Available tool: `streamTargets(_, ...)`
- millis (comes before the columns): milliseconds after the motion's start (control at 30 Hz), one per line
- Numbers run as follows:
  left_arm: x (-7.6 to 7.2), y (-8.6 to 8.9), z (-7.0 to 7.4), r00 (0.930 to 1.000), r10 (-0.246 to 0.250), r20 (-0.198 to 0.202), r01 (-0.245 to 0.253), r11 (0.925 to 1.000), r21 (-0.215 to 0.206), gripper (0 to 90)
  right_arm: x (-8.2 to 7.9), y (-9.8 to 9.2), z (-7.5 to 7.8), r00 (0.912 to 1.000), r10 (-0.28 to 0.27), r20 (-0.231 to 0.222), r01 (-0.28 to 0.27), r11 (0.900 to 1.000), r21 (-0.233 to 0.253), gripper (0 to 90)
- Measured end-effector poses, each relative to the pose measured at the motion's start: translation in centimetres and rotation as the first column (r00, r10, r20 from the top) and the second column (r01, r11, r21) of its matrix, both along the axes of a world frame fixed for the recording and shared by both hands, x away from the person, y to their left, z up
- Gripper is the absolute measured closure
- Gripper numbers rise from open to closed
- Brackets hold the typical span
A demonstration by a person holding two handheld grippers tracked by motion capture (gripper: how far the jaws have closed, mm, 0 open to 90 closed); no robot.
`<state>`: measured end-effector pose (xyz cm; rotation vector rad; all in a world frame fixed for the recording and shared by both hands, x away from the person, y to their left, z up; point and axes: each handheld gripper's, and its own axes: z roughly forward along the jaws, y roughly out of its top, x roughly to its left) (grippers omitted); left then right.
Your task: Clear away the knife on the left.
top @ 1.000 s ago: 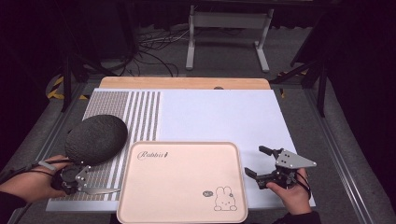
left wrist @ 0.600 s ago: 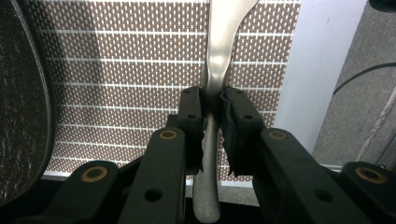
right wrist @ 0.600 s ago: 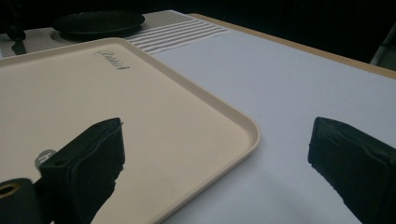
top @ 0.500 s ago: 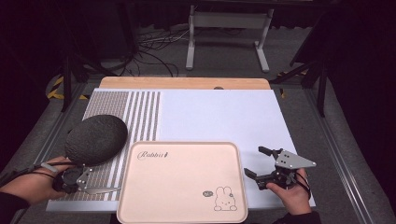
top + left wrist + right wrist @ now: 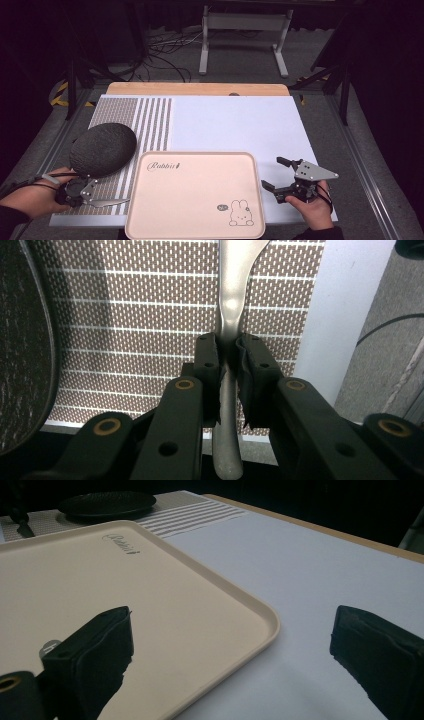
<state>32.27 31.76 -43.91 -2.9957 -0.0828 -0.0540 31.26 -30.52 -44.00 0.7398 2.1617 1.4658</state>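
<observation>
At lower left, the left gripper (image 5: 82, 192) clamps a metal utensil (image 5: 231, 315); the right gripper (image 5: 280, 175) waits agape beside the tray (image 5: 150, 215), probably its destination.

High view overlooks the tray (image 5: 195, 195); right gripper view skims it closely.

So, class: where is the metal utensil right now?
The metal utensil is clamped in the left gripper, lying over the striped placemat at the table's near left, between the dark plate and pink tray.

Left gripper (image 5: 227, 372) jaws clamping metal handle (image 5: 231, 300), woven placemat (image 5: 135, 325) beneath
</observation>
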Motion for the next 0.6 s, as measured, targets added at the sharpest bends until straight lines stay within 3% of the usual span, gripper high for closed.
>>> streamTargets(200,0.1,0.4,1.5,0.9994,0.027,0.021,-0.027,0.9993,-0.027,80.1,0.0,0.0,0.0,1.0,0.003,0.001,-0.003,1.0,-0.001,4.8)
streamTargets(333,0.1,0.4,3.0,0.9965,0.075,0.036,-0.072,0.9944,-0.077,80.2,0.0,0.0,0.0,1.0,0.003,0.001,-0.003,1.0,0.001,4.8)
streamTargets(400,0.2,0.3,3.5,0.991,0.133,0.012,-0.131,0.9863,-0.1,80.2,0.0,0.0,0.0,1.0,0.003,0.001,-0.003,1.0,0.002,4.8)
streamTargets(533,0.4,-0.1,3.9,0.9814,0.192,-0.004,-0.191,0.975,-0.113,80.2,0.0,-0.1,0.1,1.0,-0.001,-0.002,0.001,1.0,0.004,4.7)
streamTargets(600,0.5,-0.2,4.3,0.9736,0.228,-0.014,-0.228,0.9638,-0.139,80.2,0.0,-0.1,0.1,1.0,-0.002,-0.004,0.002,1.0,0.007,4.7)
